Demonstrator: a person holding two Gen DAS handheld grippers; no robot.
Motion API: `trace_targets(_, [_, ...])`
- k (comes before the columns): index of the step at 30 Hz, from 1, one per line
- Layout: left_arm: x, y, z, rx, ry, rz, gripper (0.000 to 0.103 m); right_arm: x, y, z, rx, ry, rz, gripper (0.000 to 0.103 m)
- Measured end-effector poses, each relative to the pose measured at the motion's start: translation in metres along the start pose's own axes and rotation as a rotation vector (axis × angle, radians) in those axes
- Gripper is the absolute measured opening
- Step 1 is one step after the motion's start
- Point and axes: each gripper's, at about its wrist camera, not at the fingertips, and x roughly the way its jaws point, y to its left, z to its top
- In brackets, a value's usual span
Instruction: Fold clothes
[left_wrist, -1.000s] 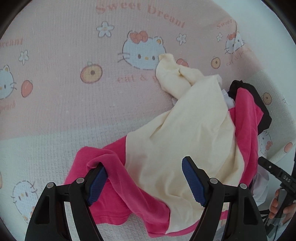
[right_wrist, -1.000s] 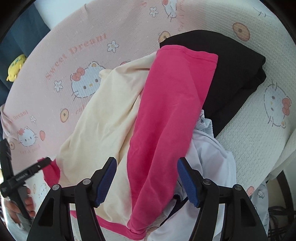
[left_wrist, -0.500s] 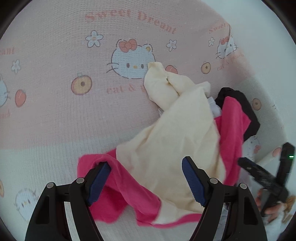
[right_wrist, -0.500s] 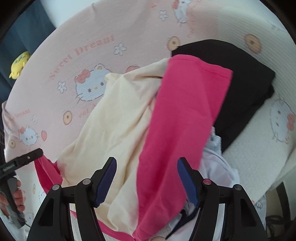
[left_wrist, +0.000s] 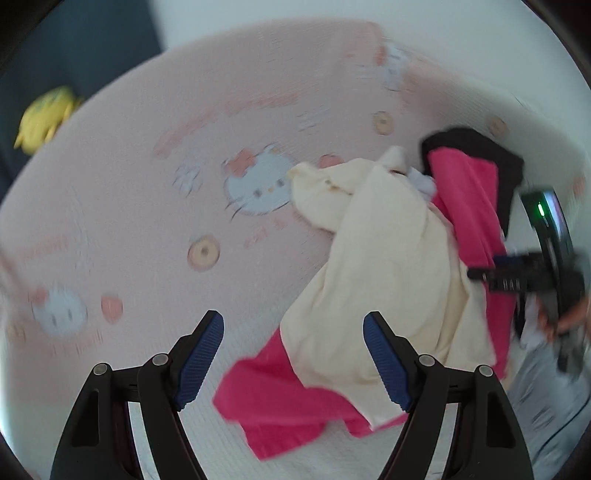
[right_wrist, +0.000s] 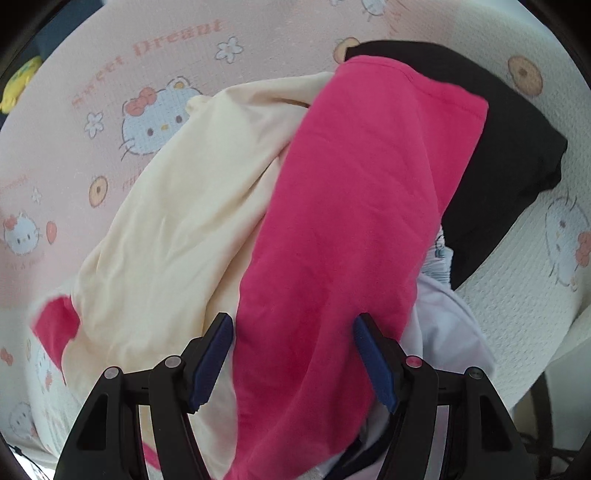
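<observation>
The left gripper has its blue-padded jaws spread wide with nothing between the pads; past them shows the pink-and-white cartoon-cat printed blanket and the near corner of the heap of clothes. The right gripper also stands wide, set over the long fold of the hot-pink knit garment; the cloth fills the gap between its pads, though no pad can be seen pressing into it, so nothing is gripped.

Taking the hot-pink knit garment as the landmark: the cream-yellow soft cotton garment lies draped across its left side in the right wrist view, covering its middle, so that a pink corner pokes out again beyond the cream cloth at the lower left. A black folded garment lies under and behind its far end. A pale lilac-white thin garment is just beside it on the right, partly beneath it. The whole heap rests on the blanket.

In the blurred left wrist view, the right gripper reaches over the pink garment's right edge, with a hand behind it. Far from the pink garment, beyond the blanket's edge, sits a small yellow plush toy on dark blue.
</observation>
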Motion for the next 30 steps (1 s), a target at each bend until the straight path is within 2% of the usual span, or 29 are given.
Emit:
trace_targets(2, [0.013, -0.011, -0.001, 0.052, 0.018, 0.012, 0.077, 0.002, -0.003, -0.001, 0.022, -0.006, 0.016, 0.069])
trace_targets(5, [0.045, -0.023, -0.001, 0.09, 0.057, -0.04, 0.077, 0.003, -0.008, -0.003, 0.037, -0.02, 0.027, 0.064])
trace_targets(7, [0.068, -0.027, 0.001, 0.074, 0.103, -0.06, 0.077, 0.004, -0.012, -0.007, 0.04, -0.017, 0.012, 0.049])
trace_targets(12, [0.122, -0.027, 0.012, 0.017, 0.179, -0.079, 0.077, 0.002, -0.028, -0.017, 0.083, -0.033, 0.064, 0.036])
trace_targets(13, [0.13, -0.026, 0.016, 0.005, 0.189, -0.069, 0.077, 0.002, -0.031, -0.019, 0.092, -0.034, 0.077, 0.035])
trace_targets(16, [0.147, -0.024, 0.028, -0.039, 0.183, -0.107, 0.077, 0.001, -0.037, -0.024, 0.111, -0.038, 0.099, 0.035])
trace_targets(21, [0.172, -0.03, 0.044, -0.095, 0.201, -0.183, 0.077, 0.004, -0.033, -0.026, 0.103, -0.042, 0.084, 0.035])
trace_targets(24, [0.188, -0.039, 0.047, -0.089, 0.216, -0.174, 0.077, 0.007, -0.034, -0.026, 0.104, -0.047, 0.081, 0.035])
trace_targets(26, [0.2, -0.045, 0.045, -0.076, 0.233, -0.158, 0.055, 0.008, -0.035, -0.025, 0.111, -0.05, 0.085, 0.035])
trace_targets(27, [0.205, -0.049, 0.044, -0.066, 0.245, -0.151, 0.029, 0.009, -0.035, -0.025, 0.115, -0.052, 0.087, 0.035])
trace_targets(28, [0.208, -0.052, 0.041, -0.06, 0.257, -0.141, 0.018, 0.009, -0.035, -0.025, 0.117, -0.053, 0.089, 0.035])
trace_targets(30, [0.206, -0.055, 0.037, -0.064, 0.245, -0.119, 0.013, 0.011, -0.033, -0.023, 0.119, -0.054, 0.086, 0.033])
